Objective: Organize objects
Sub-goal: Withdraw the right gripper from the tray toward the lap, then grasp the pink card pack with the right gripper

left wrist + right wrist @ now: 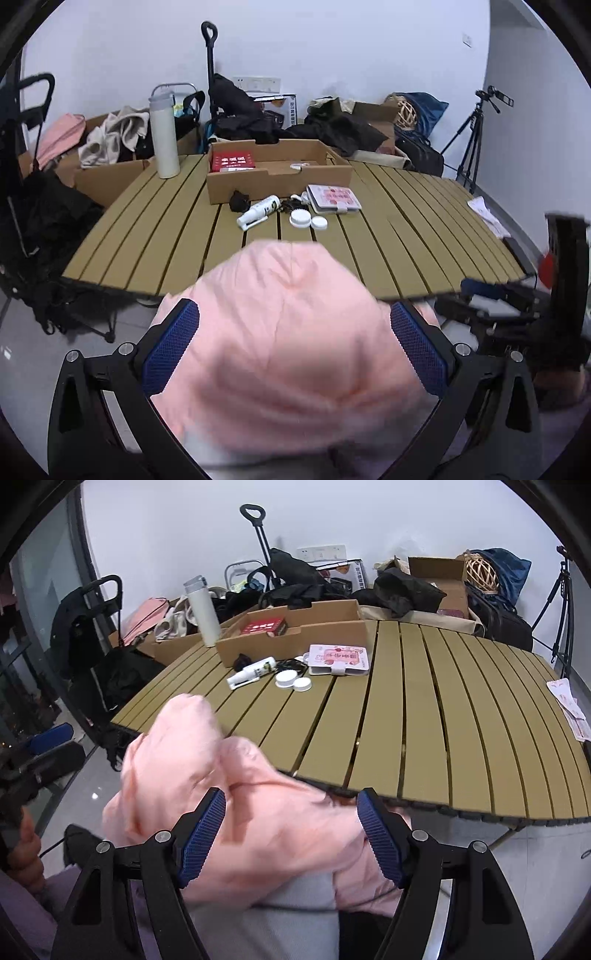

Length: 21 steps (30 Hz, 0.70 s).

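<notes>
Beyond the slatted desk, your left tongs pinch the pink cloth; right tongs gape astride it. Next, lay it flat.

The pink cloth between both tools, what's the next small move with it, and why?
Probably lift the pink cloth forward onto the bare slats of the table. It bulges between the left tool, which appears to grip it, and the right tool, whose pads look not quite closed, and it hangs below the near table edge, short of the cardboard box.
</notes>
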Motion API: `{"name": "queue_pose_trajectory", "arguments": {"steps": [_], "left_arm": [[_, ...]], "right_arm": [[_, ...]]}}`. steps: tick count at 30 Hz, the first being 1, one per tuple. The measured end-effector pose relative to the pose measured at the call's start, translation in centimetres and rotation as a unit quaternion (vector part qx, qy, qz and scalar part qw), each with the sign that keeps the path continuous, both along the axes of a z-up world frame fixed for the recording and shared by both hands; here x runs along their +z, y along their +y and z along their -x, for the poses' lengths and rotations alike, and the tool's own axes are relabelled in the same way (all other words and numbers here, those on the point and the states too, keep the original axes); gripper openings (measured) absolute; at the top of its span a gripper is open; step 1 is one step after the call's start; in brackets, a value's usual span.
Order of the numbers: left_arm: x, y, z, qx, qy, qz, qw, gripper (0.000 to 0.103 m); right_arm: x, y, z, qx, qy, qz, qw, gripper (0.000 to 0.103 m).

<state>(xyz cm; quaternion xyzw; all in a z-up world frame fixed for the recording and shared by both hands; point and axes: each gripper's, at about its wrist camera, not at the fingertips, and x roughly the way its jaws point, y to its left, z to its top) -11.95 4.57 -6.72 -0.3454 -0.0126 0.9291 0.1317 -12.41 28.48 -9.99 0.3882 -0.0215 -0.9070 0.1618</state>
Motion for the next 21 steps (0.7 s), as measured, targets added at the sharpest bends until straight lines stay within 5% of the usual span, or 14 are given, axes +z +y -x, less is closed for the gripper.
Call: {"name": "queue_pose_trajectory", "arguments": {"steps": [7, 11, 13, 14, 15, 16, 21], "left_arm": [[-0.3, 4.6, 11.1, -0.057, 0.0, 0.0, 0.9984, 0.103], [-2.3, 7.7, 19.8, -0.071, -0.049, -0.042, 0.9954, 0.1], [-3.7, 8.6, 24.3, -0.068, -0.078, -0.074, 0.9919, 0.083], [-4.2, 8.9, 25.7, -0.067, -0.093, -0.083, 0.9899, 0.066], [-5.0, 9.3, 27.3, -0.068, -0.111, -0.093, 0.9871, 0.054], [-5.9, 9.5, 28.6, -0.064, -0.128, -0.098, 0.9848, 0.048], [-9.5, 10.5, 31.6, -0.058, -0.189, -0.095, 0.9758, 0.032]], "right_arm": [[-0.8, 1.9, 9.7, -0.017, -0.032, 0.013, 0.999, 0.077], [-0.8, 3.4, 17.3, -0.03, -0.053, 0.023, 0.998, 0.077], [-0.8, 4.2, 21.2, -0.025, -0.051, 0.045, 0.997, 0.077], [-0.8, 4.3, 22.8, -0.023, -0.052, 0.049, 0.997, 0.077], [-1.0, 4.3, 24.4, -0.017, -0.051, 0.054, 0.997, 0.064], [-1.4, 4.2, 26.3, -0.012, -0.054, 0.061, 0.997, 0.051], [-4.4, 3.1, 32.0, 0.001, -0.082, 0.071, 0.994, 0.037]]}}
